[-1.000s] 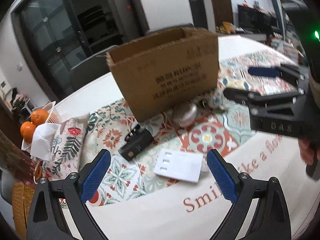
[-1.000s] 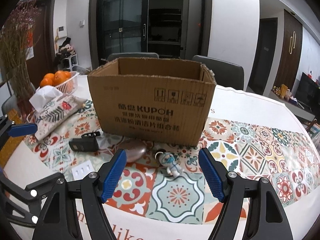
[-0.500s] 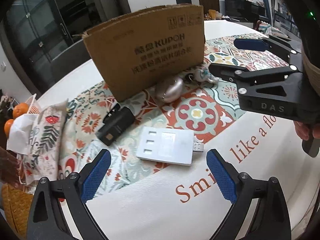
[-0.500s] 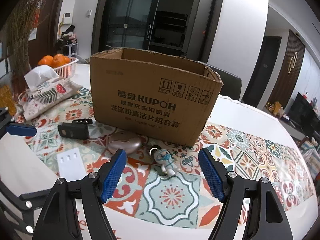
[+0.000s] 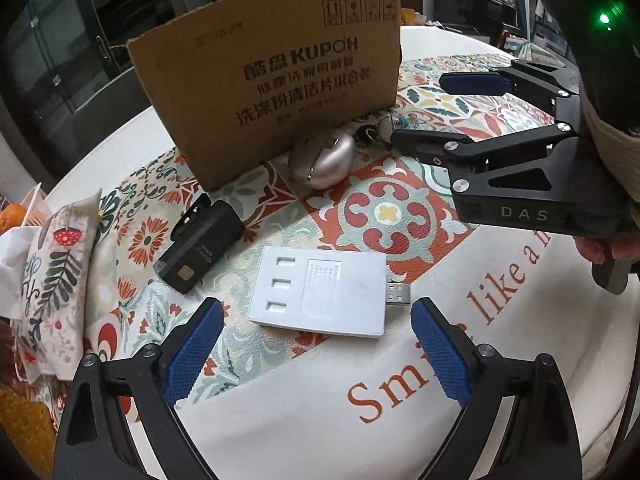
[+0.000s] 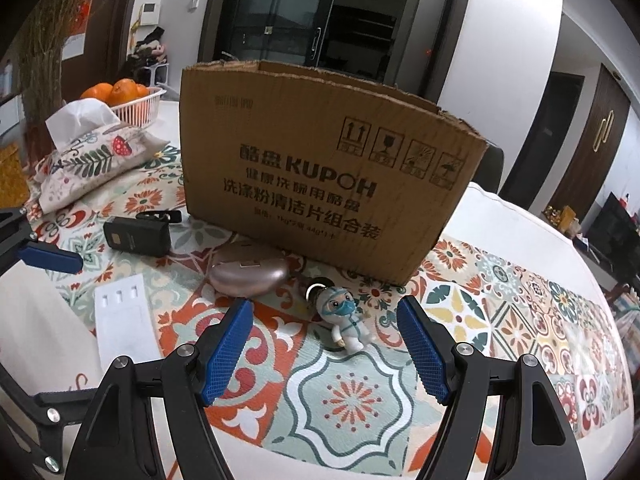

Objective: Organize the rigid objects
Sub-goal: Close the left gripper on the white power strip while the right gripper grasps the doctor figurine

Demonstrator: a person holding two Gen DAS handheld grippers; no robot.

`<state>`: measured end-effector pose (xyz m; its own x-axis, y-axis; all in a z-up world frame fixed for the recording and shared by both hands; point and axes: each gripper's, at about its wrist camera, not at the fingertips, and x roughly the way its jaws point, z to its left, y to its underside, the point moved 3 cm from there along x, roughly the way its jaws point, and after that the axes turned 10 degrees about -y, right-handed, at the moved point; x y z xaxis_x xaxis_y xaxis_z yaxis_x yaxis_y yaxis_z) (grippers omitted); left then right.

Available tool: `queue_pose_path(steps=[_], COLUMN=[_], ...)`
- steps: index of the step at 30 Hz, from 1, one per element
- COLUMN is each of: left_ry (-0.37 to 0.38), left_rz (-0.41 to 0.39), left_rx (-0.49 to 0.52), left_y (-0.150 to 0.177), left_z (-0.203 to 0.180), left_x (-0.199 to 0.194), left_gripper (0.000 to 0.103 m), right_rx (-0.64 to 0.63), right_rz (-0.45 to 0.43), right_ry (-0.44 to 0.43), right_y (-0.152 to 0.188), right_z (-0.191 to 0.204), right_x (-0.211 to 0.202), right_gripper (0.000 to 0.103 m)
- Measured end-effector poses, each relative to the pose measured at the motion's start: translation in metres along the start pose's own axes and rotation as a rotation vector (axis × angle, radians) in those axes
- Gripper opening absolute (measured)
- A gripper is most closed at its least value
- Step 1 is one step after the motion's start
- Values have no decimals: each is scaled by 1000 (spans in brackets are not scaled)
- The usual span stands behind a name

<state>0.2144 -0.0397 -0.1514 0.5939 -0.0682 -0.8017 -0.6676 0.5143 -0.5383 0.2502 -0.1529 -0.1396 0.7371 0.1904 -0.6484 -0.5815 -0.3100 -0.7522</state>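
A white USB hub (image 5: 320,292) lies flat on the table, just ahead of my open, empty left gripper (image 5: 316,344); it also shows in the right wrist view (image 6: 124,316). A black device (image 5: 200,248) and a pinkish oval case (image 5: 324,156) lie further back, in front of the open cardboard box (image 5: 276,76). My right gripper (image 6: 324,344) is open and empty, with a small masked figurine keychain (image 6: 344,320) lying between its fingertips. The case (image 6: 248,272) and black device (image 6: 136,236) lie to its left, the box (image 6: 320,184) behind.
A fabric tissue pouch (image 6: 92,160) and a white basket of oranges (image 6: 124,100) stand at the left. The patterned tablecloth (image 6: 500,304) covers a round white table. The right gripper (image 5: 520,168) reaches across the left wrist view.
Both grippers have moved lower and closer to the table. The USB hub now lies just before the left fingertips, and the figurine sits between the right fingertips.
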Motion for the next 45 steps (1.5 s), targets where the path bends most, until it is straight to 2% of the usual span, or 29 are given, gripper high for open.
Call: queue_pose_path(steps=[6,12,20,22,27,35,45], left_ry=[11,39,46,47,55,57,22], left_rz=[28,57,39,33,19,4,-67], left_rx=[-5,-41,-102,-121,-184,-244,-325], left_y=[-3,-9,-13,-14,-15,-12,-19], left_z=[5,9,9,10,13,11,19], left_x=[16,29,34,36,36,30,10], left_gripper=[92,78,77,76,76,76,76], right_rx=[25,47,88,97,126,142,189], right_rz=[39,72,121,133,142,115,77], right_ry=[-7,-13,-69,-82,-114,-98,-74], right_y=[3,2,4,5,5,11,7], right_z=[-4,-13,-21,-23,-25,-23,-25], right_x=[20,40,59,62,67,55,21], right_gripper=[75,75,72,67,39,39,39])
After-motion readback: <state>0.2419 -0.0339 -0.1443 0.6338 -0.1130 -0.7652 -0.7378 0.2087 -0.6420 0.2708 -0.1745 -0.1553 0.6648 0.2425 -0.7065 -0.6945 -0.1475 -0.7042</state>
